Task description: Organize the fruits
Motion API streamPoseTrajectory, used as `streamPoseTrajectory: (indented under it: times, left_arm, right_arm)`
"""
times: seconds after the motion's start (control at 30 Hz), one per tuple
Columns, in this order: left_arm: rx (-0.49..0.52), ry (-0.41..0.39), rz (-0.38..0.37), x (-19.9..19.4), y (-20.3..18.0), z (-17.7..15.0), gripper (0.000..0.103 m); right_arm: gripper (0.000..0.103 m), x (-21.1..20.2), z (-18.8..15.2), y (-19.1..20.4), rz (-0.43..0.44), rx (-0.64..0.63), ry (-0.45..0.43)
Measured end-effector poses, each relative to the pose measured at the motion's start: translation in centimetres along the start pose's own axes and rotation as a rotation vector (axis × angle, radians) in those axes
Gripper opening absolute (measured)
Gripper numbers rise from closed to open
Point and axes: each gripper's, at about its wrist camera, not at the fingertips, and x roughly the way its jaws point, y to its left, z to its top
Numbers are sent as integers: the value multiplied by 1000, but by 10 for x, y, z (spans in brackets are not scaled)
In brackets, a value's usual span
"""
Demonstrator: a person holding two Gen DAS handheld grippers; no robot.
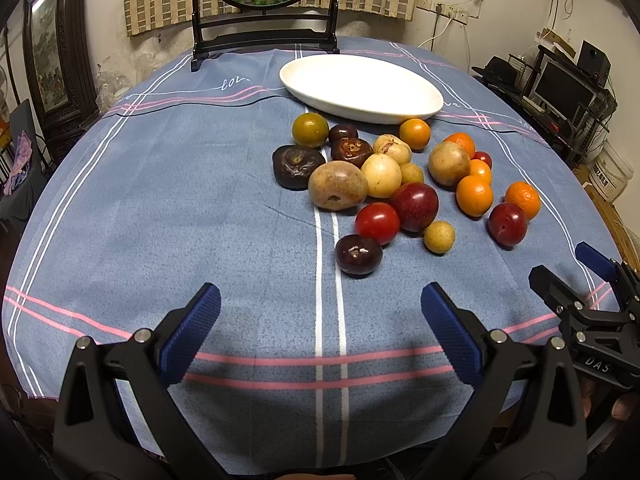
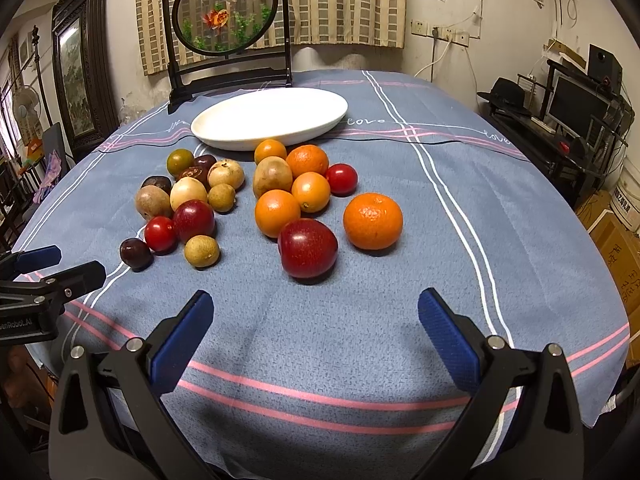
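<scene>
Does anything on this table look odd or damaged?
Nothing is spilled, but the dark wrinkled fruit at the pile's left edge looks shrivelled, unlike the smooth red plum. The white dish sits empty behind the pile.

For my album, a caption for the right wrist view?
Open right gripper faces mixed fruit before an empty white plate.

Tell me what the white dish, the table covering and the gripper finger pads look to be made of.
White dish: likely glazed ceramic, smooth and evenly white, though melamine can't be ruled out. Table covering: woven cloth, matte blue with printed stripes, draping over the edge. Left gripper pads: blue, finely ribbed, probably rubber.
</scene>
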Motion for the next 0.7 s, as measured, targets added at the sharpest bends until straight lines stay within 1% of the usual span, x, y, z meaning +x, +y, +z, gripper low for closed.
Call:
streamPoseTrajectory:
  times: [0.1, 0.17, 0.23, 0.37, 0.43, 0.5, 0.57, 0.63, 0.67, 0.7]
  left_arm:
    - [14, -19, 0, -2, -2, -2, 101]
    - [46, -36, 0, -7, -5, -4, 101]
    - [58, -54, -8, -10, -5, -7, 101]
    - [49, -46, -34, -4, 3, -7, 101]
    - [44, -40, -46, -1, 6, -8, 101]
    - [22, -25, -81, 2, 9, -9, 101]
    - [-6, 9, -120, 6, 12, -13, 101]
    - [-27, 35, -143, 10, 14, -19, 101]
    - [-17, 15, -137, 7, 13, -21, 101]
    - [-9, 10, -132, 5, 11, -25, 101]
  right_arm:
    - [102, 0, -1, -2, 15, 8, 5]
    - [102, 0, -1, -4, 40, 12, 8]
    - [102, 0, -1, -1, 44, -30, 5]
    - [102, 8, 4, 4, 47, -97, 24]
    - [95, 15, 12, 4, 65, -104, 55]
    - [78, 24, 18, 5, 109, -107, 104]
    - [68, 30, 20, 6, 129, -106, 139]
    - [66, 38, 20, 10, 127, -123, 165]
    - [64, 43, 19, 10, 120, -124, 183]
    - [60, 47, 19, 9, 108, -125, 190]
